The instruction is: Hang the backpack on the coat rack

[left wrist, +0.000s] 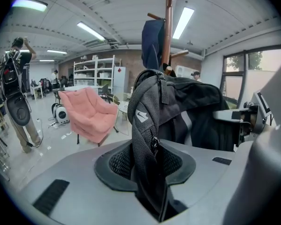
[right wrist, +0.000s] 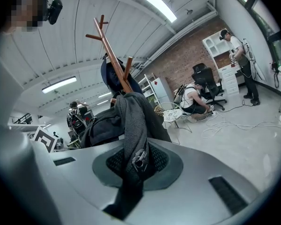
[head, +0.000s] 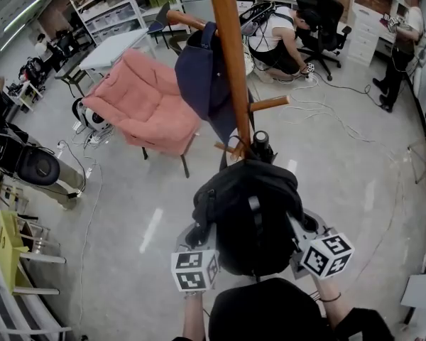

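Observation:
I hold a black backpack [head: 248,212] between both grippers, just in front of the wooden coat rack [head: 231,62]. My left gripper [head: 199,239] is shut on the left mesh shoulder strap [left wrist: 143,125], which runs up out of the jaws in the left gripper view. On the other side, my right gripper [head: 302,227] is shut on the other strap [right wrist: 131,121]. A short bare peg [head: 268,104] sticks out to the right of the pole above the bag. A dark blue garment [head: 202,77] hangs from a higher peg.
A pink armchair [head: 145,105] stands left of the rack. Beyond it a person crouches [head: 280,41] by a black office chair [head: 323,13], and cables [head: 334,119] trail over the floor. Another person [head: 401,41] stands at the far right. A yellow chair [head: 7,247] sits at the left edge.

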